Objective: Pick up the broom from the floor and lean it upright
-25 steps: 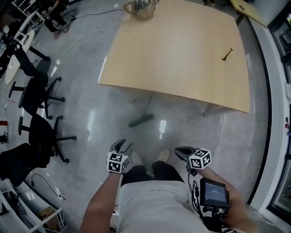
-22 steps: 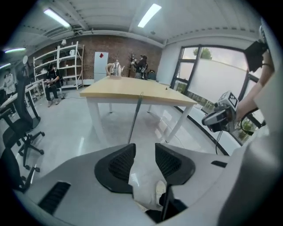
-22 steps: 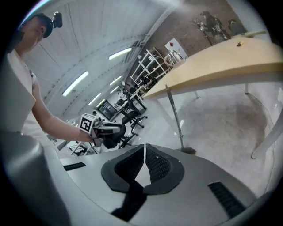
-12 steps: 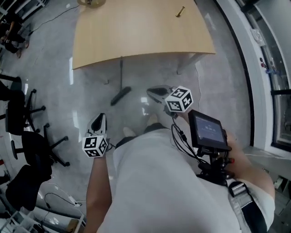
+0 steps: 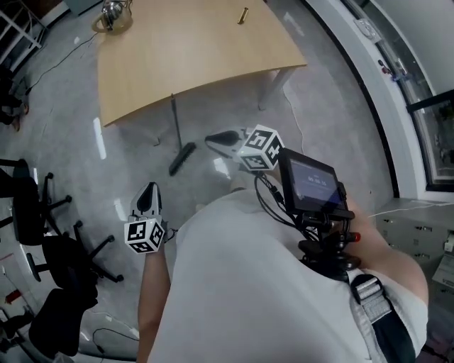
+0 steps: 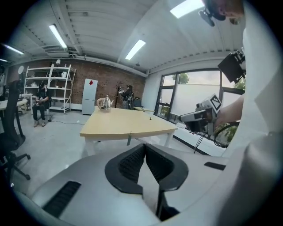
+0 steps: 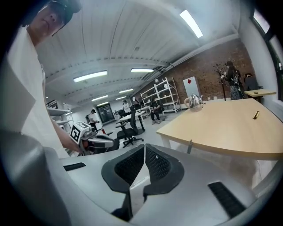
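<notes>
Both grippers are held in the air, in front of the person's white shirt [image 5: 248, 283], and neither carries anything. The left gripper [image 5: 150, 190] is closing its jaws; the ribbed pads already meet at the tips, and nothing stands between them. The right gripper [image 5: 215, 140] has its jaws together at the tips too, also with nothing between. The broom [image 5: 181, 157] is in front of both grippers and touches neither. Its dark head is on the grey floor [image 5: 120, 142], just to the left of the right gripper's tips and well ahead of the left gripper. Its thin handle runs away from the grippers to the near edge of the wooden table [image 5: 191, 49]; it seems that the handle's end rests against this edge, but from above I cannot be sure of it. On the table, far beyond the left gripper, stands a metal kettle [image 5: 111, 13]. Far beyond the right gripper, a small brass-coloured piece [image 5: 242, 15] lies on the table. Behind the marker cube of the right gripper, towards the person, a small screen [image 5: 308, 183] is mounted with black cables. To the left of the left gripper, well apart from it, stand black office chairs [image 5: 32, 213].
</notes>
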Demonstrator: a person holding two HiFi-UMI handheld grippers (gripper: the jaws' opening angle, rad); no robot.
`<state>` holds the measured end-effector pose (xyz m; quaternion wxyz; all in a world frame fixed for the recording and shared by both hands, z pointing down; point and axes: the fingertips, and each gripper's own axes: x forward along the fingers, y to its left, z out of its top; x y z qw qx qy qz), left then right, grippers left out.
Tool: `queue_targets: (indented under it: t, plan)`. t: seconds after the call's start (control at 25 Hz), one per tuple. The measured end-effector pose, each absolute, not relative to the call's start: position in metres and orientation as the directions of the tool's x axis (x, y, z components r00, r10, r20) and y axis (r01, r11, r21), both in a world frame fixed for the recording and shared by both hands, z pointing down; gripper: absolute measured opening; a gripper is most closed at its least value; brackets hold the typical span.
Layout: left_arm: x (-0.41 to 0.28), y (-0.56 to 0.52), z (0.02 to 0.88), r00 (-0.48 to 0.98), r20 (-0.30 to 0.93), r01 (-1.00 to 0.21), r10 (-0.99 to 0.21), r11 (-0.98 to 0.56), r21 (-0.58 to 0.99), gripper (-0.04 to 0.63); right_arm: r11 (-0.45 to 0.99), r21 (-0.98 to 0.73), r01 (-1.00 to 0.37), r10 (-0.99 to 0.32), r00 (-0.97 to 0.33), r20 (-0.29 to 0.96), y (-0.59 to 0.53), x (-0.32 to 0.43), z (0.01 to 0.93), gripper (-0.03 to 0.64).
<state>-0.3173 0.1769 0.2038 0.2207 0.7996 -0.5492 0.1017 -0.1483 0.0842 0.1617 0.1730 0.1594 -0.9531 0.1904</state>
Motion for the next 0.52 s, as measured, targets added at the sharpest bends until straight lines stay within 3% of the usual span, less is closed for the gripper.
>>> queue_targets:
  t: [0.52]
  plan:
    - [-0.343,0.189,0.194,0.433,0.382,-0.898,-0.816,-0.355,0.261,0.021,0.869,-0.257,-0.422,-0.325,-0.88,0.347,0.107,-0.165,0.144,0.018]
